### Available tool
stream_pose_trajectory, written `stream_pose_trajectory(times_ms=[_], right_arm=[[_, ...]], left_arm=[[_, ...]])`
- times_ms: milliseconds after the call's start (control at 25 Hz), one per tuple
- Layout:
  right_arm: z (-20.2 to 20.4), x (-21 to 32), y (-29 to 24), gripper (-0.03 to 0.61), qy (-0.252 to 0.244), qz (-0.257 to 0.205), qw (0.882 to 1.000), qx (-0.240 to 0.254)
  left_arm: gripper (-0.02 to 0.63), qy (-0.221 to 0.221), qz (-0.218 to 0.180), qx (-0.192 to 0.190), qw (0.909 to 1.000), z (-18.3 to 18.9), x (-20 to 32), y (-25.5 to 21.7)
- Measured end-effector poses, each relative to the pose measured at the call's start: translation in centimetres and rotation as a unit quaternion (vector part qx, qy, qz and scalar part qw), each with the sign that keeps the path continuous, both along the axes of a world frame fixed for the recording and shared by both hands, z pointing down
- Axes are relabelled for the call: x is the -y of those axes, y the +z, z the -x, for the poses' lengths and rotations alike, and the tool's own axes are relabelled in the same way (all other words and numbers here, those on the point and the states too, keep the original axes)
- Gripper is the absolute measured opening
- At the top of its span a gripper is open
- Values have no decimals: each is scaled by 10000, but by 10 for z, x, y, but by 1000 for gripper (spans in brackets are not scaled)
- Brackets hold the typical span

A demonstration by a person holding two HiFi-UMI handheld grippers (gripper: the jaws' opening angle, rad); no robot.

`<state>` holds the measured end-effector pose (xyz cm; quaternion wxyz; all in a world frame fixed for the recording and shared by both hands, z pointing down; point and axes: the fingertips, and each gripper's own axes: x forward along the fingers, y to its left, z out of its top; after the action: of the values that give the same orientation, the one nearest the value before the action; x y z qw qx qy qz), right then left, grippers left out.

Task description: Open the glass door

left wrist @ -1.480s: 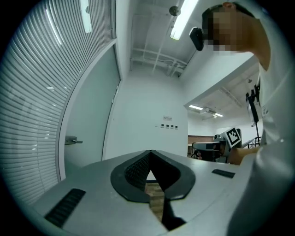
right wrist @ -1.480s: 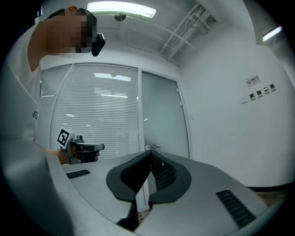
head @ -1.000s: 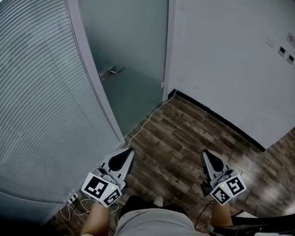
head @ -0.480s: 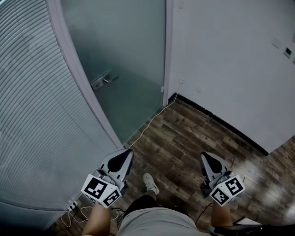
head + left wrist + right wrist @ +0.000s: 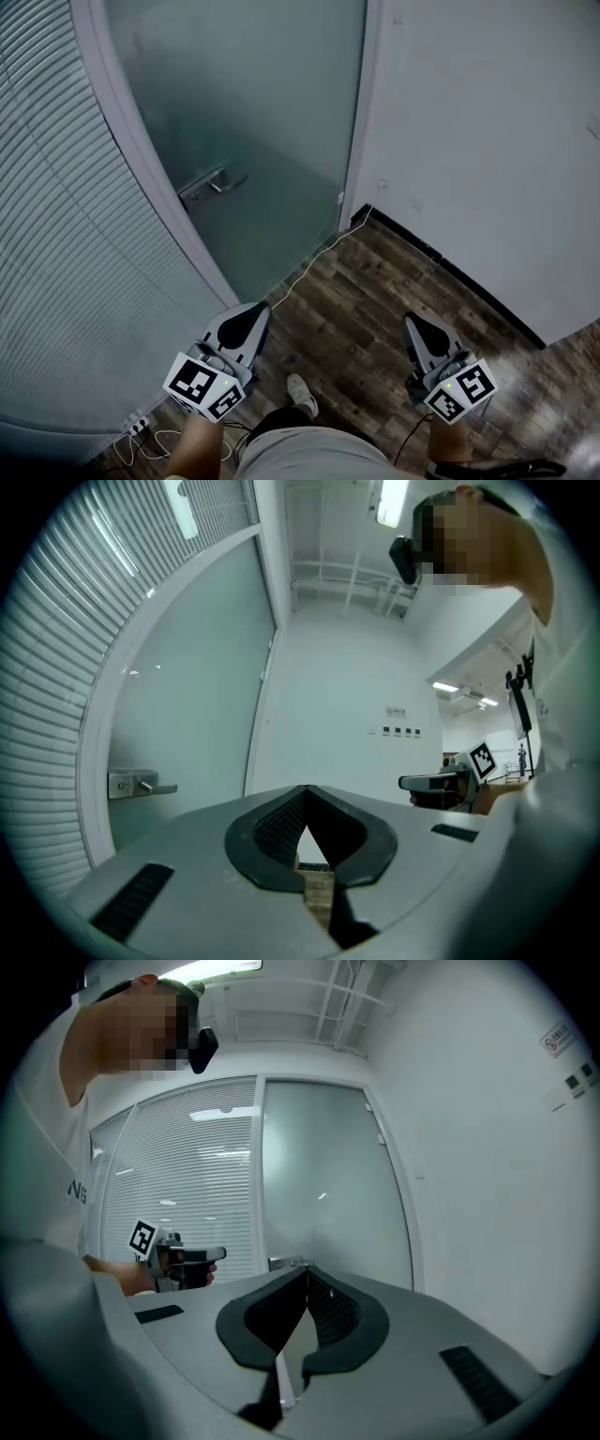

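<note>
The frosted glass door stands closed ahead of me, between a curved grey frame and a white wall. Its metal lever handle sits at the door's left edge; it also shows in the left gripper view as the handle and, just past my jaw tips, in the right gripper view as the handle. My left gripper and right gripper are held low and level, pointing at the door and well short of it. Both have their jaws shut with nothing between them: left gripper, right gripper.
A slatted glass partition curves along the left. The white wall with a black skirting closes the right. A white cable runs over the wooden floor to a socket strip. The person's shoe is between the grippers.
The person has stepped towards the door: door and handle now loom larger and more central in the head view. Both grippers came along, still side by side and shut.
</note>
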<state>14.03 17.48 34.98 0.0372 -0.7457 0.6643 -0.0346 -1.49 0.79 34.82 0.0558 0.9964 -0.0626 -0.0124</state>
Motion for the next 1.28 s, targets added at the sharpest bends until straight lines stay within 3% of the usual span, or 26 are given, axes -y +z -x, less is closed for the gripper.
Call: stream_pose_trajectory(times_ms=[400,760,1080,1280], right_arm=[[-44,122,4,2,-586,-116,9981,162],[-55,227,0,2,-1539,-97,9879,156],[-68,353,-3,3,-2837,-74,9589,-16],[-76,426,-9,3,-3721,72,9281,-101]], left_arm=[[0,-202,-110,190,9996,-52,95,-5],[0,-1112,-42,161,9937,-35,169,-7],[0,-2420,48,92,9702,-26,235,-4],[0,-3251,98,136,9455,-28,256,-14]])
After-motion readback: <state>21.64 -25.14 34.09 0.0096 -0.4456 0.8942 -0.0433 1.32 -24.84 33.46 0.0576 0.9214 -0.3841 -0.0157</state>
